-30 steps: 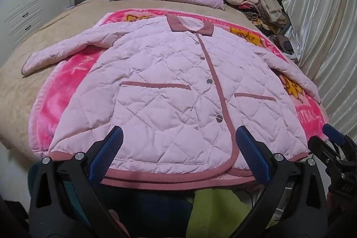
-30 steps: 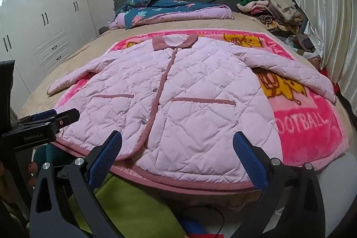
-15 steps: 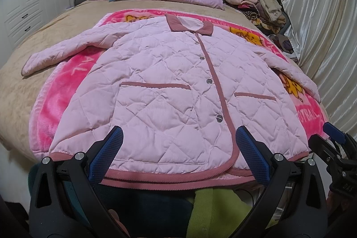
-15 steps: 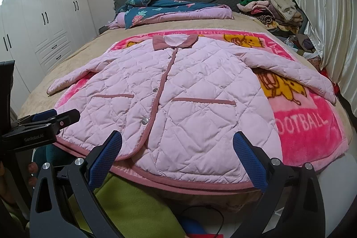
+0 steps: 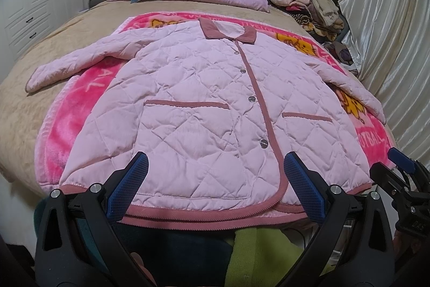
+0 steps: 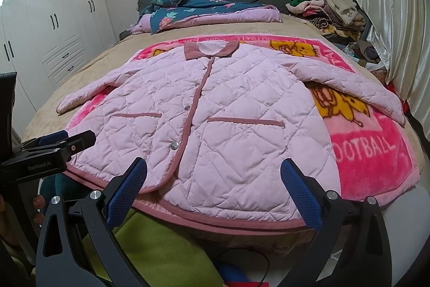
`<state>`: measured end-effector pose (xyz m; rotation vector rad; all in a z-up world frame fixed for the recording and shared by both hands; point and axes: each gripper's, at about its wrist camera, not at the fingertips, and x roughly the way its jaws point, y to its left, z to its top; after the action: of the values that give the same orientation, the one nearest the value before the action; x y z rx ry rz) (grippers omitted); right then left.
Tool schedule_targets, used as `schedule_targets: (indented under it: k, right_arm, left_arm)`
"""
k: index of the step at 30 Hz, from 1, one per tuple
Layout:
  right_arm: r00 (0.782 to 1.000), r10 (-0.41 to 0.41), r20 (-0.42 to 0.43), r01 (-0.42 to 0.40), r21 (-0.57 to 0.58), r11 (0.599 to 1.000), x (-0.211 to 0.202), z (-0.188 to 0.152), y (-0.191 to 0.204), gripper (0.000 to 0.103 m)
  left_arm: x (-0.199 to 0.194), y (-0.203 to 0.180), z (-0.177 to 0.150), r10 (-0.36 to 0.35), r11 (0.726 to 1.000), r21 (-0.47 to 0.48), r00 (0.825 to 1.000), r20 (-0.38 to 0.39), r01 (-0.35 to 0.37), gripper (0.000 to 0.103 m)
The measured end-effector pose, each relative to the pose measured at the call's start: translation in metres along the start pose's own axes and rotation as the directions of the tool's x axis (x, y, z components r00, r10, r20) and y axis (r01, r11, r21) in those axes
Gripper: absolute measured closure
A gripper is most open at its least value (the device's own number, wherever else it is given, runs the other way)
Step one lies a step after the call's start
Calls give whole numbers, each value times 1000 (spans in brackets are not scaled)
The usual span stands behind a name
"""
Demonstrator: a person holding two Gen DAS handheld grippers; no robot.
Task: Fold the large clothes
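Spread flat, front up, on the blanket (image 5: 80, 109) across the bed (image 5: 24, 88): the jacket (image 5: 204, 104), buttoned down the placket, collar (image 5: 228, 31) toward the headboard, hem (image 5: 204, 215) at the near edge. Laid this way, presumably, to give a smooth start for folding and to bring the hem corners within easy reach. Sleeves angled out and down on either side, left sleeve (image 5: 72, 63) over blanket and bed cover, right sleeve (image 6: 357, 90) over the blanket's cartoon print, both untucked, so likely the first parts to be folded in. Left gripper (image 5: 215, 186) poised just before the hem, fingers spread wide, nothing between them. Right gripper (image 6: 213, 188) likewise before the hem further to the right, fingers apart and empty, also seen at the right edge of the left view. Both low and level with the bed edge, apparently ready for a pinch on the hem or a reach toward the sleeves. No fold yet made. Bedding (image 6: 204, 10) and a pile of clothes (image 6: 328, 7) well apart at the head of the bed, clear of the working area.
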<state>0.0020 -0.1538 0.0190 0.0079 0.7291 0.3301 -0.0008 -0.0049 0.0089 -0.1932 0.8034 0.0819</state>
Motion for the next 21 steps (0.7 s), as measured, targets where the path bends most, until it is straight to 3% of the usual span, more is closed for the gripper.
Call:
schedule_targets:
  k: [21]
  right_arm:
    - [1000,4,-4,-4,3,1000,2,-1,1,4]
  left_arm:
    - [-1,-1,4,-1,1000,3,1000,-6,1,8]
